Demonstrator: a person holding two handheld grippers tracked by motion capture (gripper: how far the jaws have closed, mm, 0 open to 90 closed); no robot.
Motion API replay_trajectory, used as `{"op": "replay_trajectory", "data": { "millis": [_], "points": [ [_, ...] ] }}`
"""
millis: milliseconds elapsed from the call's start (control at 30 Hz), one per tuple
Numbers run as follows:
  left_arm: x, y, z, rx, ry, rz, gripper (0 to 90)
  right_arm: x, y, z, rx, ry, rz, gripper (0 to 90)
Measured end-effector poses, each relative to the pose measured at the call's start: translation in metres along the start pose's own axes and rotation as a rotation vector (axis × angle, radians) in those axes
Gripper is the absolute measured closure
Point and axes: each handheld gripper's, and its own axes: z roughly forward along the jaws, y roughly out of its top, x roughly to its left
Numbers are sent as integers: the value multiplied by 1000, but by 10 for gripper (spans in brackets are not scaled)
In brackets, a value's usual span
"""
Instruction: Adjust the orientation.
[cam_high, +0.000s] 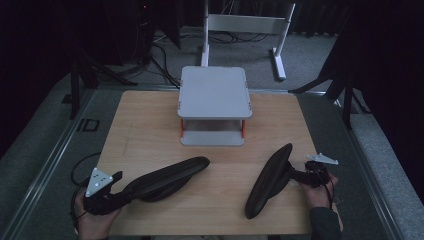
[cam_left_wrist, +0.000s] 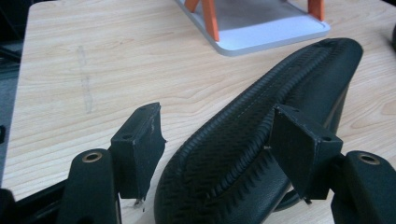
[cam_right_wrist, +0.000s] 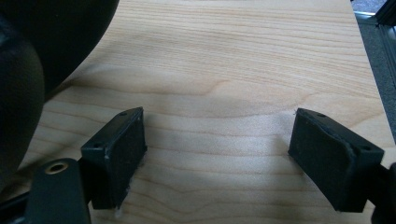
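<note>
High view: two black armrest pads lie on a wooden table (cam_high: 150, 130). The left pad (cam_high: 167, 178) lies slanted in the front left part, its far end pointing toward the middle of the table. The right pad (cam_high: 269, 180) lies steeper in the front right part, its far end toward the grey stand (cam_high: 215, 92) that sits at the back middle of the table. The two pads are apart, with bare wood between them. The left gripper (cam_high: 117, 192) is at the near end of the left pad, held by the left hand (cam_high: 92, 220) at the table's front edge. The right gripper (cam_high: 300, 176) is just beside the right pad's right edge, held by the right hand (cam_high: 320, 192). How wide either gripper stands cannot be told from here.

Left gripper view: the jaws stand partly apart with the left pad (cam_left_wrist: 261, 140) between them. The right jaw sits against the pad's stitched top; the left jaw is clear of its side, a gap of wood showing. The pad runs away toward the stand's base (cam_left_wrist: 271, 32).

Right gripper view: the jaws are wide apart with bare table (cam_right_wrist: 224, 93) between them, gripping nothing. The right pad (cam_right_wrist: 42, 56) is off to the left, outside the jaws.
</note>
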Motion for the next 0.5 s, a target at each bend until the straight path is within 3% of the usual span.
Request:
{"op": "replay_trajectory", "data": {
  "millis": [400,500],
  "points": [
    [0,-3,4,15,-68,50,402,0,0,0,0,2,-1,184],
    [-1,-6,4,-1,-63,58,388,0,0,0,0,2,-2,184]
  ]
}}
